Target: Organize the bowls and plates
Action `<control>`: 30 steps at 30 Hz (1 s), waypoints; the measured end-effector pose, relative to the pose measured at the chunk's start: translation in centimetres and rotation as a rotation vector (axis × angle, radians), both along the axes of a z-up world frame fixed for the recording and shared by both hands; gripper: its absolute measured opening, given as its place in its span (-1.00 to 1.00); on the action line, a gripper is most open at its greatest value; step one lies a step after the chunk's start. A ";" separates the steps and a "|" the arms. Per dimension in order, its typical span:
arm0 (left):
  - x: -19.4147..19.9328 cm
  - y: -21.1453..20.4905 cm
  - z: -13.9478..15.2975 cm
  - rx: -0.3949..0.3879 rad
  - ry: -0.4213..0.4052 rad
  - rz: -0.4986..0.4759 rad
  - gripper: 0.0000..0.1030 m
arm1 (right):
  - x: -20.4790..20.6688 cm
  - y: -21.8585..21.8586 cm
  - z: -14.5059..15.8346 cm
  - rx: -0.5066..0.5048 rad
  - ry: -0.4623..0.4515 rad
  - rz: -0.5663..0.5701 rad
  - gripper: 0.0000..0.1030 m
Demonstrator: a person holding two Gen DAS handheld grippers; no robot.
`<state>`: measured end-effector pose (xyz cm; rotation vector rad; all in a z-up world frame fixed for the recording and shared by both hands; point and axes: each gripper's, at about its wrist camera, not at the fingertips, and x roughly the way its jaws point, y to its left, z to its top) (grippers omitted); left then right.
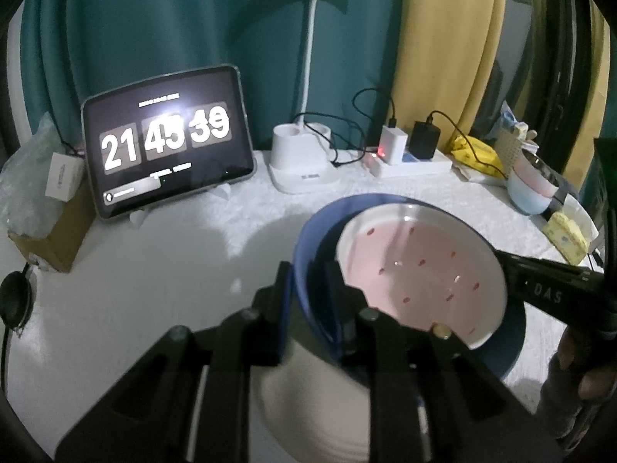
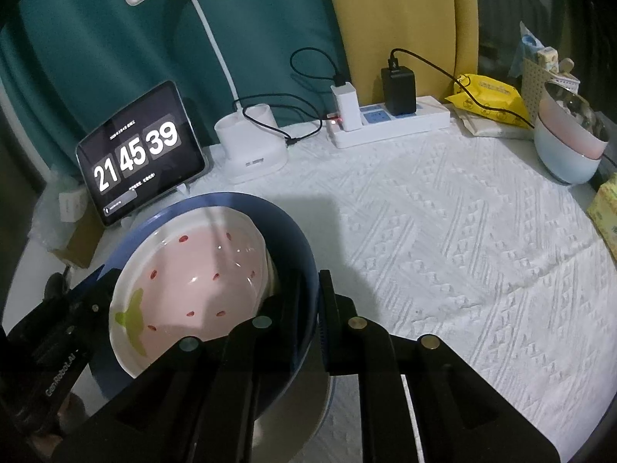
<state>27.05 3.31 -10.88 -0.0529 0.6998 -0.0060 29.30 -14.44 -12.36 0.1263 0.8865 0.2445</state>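
A blue bowl holds a pink dish with red dots, a white rim and a green leaf mark, lying tilted inside it. My left gripper is shut on the bowl's left rim, one finger outside the wall and one inside. My right gripper is shut on the opposite rim in the same way. Each gripper also shows at the edge of the other's view, the right gripper and the left gripper. Part of a white dish shows beneath the bowl.
At the back of the white textured tablecloth stand a tablet clock, a lamp base and a power strip with chargers. Stacked pink and pale blue bowls and yellow packets sit far right. A cardboard box is at left.
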 end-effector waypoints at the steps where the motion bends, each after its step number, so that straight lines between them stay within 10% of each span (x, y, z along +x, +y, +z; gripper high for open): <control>1: -0.1 0.0 0.0 -0.005 -0.002 0.003 -0.64 | 0.0 -0.1 0.0 0.000 0.000 0.000 -0.77; 14: -2.1 -0.9 0.5 0.030 -0.016 0.010 -0.54 | -1.6 -1.2 1.2 -0.022 -0.032 -0.014 -0.47; 19: -3.3 -0.8 0.9 0.019 -0.032 0.025 -0.08 | -2.7 -1.5 1.7 -0.032 -0.045 -0.014 -0.41; 30: -6.3 -1.7 2.1 0.020 -0.069 0.008 0.08 | -5.6 -1.7 3.0 -0.045 -0.074 -0.013 -0.36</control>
